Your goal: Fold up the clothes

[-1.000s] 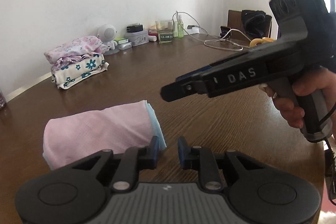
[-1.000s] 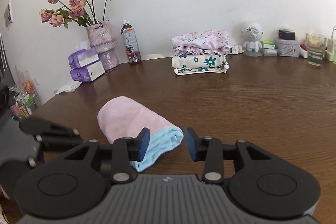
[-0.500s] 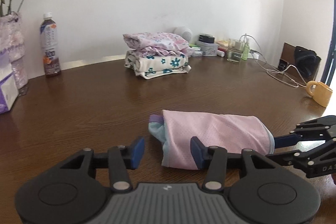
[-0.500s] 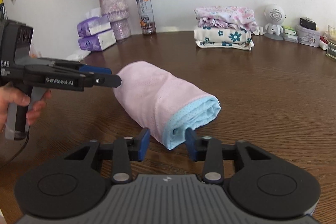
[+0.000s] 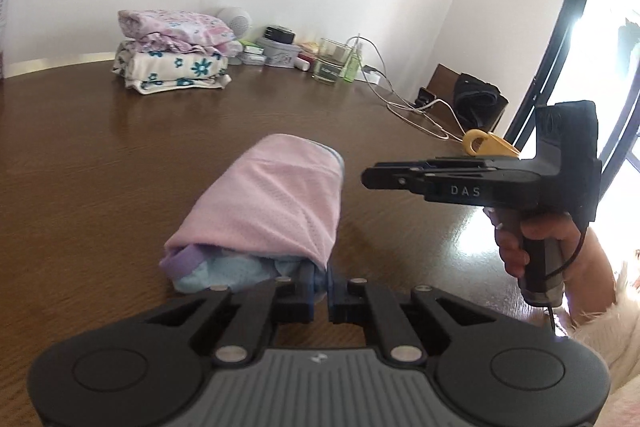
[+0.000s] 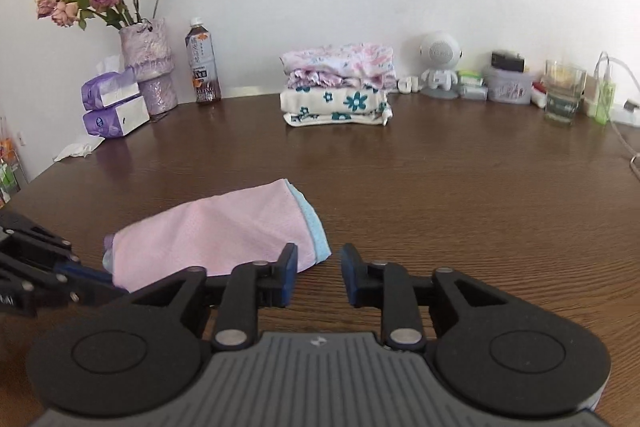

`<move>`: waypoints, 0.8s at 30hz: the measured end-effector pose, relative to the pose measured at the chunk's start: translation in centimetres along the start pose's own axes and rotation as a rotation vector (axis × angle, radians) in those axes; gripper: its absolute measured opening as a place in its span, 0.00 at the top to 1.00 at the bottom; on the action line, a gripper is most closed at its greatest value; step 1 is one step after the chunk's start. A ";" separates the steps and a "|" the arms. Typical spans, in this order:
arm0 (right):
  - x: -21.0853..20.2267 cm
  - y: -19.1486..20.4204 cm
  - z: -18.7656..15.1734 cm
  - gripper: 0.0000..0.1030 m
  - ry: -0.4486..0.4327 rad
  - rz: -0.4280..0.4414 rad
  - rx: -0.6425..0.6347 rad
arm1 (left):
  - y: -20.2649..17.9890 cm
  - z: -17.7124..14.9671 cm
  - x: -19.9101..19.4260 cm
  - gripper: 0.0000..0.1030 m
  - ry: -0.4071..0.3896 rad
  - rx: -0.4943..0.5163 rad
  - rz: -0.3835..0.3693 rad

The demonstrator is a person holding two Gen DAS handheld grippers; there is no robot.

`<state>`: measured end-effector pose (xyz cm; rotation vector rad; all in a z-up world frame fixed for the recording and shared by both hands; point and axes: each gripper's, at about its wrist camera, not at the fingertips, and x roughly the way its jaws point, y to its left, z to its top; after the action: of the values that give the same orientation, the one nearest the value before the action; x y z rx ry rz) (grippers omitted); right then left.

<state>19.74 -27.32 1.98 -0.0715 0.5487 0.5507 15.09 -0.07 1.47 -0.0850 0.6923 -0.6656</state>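
A folded pink garment (image 5: 280, 203) with a light-blue layer inside lies on the brown table (image 6: 440, 187). My left gripper (image 5: 322, 291) is shut on the near end of the roll, with blue cloth pinched between the pads. In the right wrist view, the left gripper (image 6: 92, 275) meets the garment's (image 6: 216, 231) left end. My right gripper (image 6: 318, 273) is open just in front of the garment's blue-edged right end, with nothing between its fingers. In the left wrist view, the right gripper (image 5: 366, 179) hovers beside the roll, held by a hand (image 5: 536, 239).
A stack of folded floral clothes (image 6: 336, 91) sits at the back by the wall. At the back left stand a vase of flowers (image 6: 148, 75), a bottle (image 6: 202, 67) and tissue packs (image 6: 112, 107). A glass (image 6: 562, 99), small boxes, cables (image 5: 400, 103) and a yellow mug (image 5: 484, 143) are to the right.
My left gripper went from open to shut on the garment's end. The right gripper drew back from the blue end and stays open. Both views swung round.
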 end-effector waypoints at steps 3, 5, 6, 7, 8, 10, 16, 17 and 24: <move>-1.6 1.0 -0.5 0.66 -0.020 -0.018 -0.058 | -3.1 0.5 1.6 0.95 0.015 0.072 0.015; -2.8 1.6 -1.0 0.66 -0.027 -0.026 -0.091 | -4.5 0.6 2.2 0.94 0.018 0.101 0.013; -3.3 1.9 -1.2 0.65 -0.030 -0.029 -0.108 | -5.0 0.7 2.4 0.93 0.021 0.109 0.011; -3.8 2.2 -1.5 0.64 -0.032 -0.028 -0.123 | -5.3 0.6 2.2 0.87 0.019 0.116 0.009; -4.2 2.5 -1.7 0.63 -0.030 -0.017 -0.135 | -5.4 0.3 1.6 0.85 0.013 0.121 0.009; -4.9 3.2 -2.2 0.61 -0.025 0.007 -0.158 | -5.4 -0.2 0.2 0.82 -0.001 0.131 0.013; -3.9 6.8 -3.3 0.58 0.003 0.116 -0.253 | -3.9 -2.1 -3.5 0.63 -0.001 0.184 0.199; -3.6 7.4 -3.4 0.58 0.005 0.115 -0.267 | -3.6 -2.1 -3.7 0.63 0.002 0.191 0.223; -2.4 9.2 -3.2 0.71 0.023 0.054 -0.298 | -3.0 -2.0 -2.4 0.63 0.043 0.315 0.294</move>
<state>11.75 -21.26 1.24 -0.3472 0.4891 0.6820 10.88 -0.79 2.17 0.3175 0.6187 -0.4872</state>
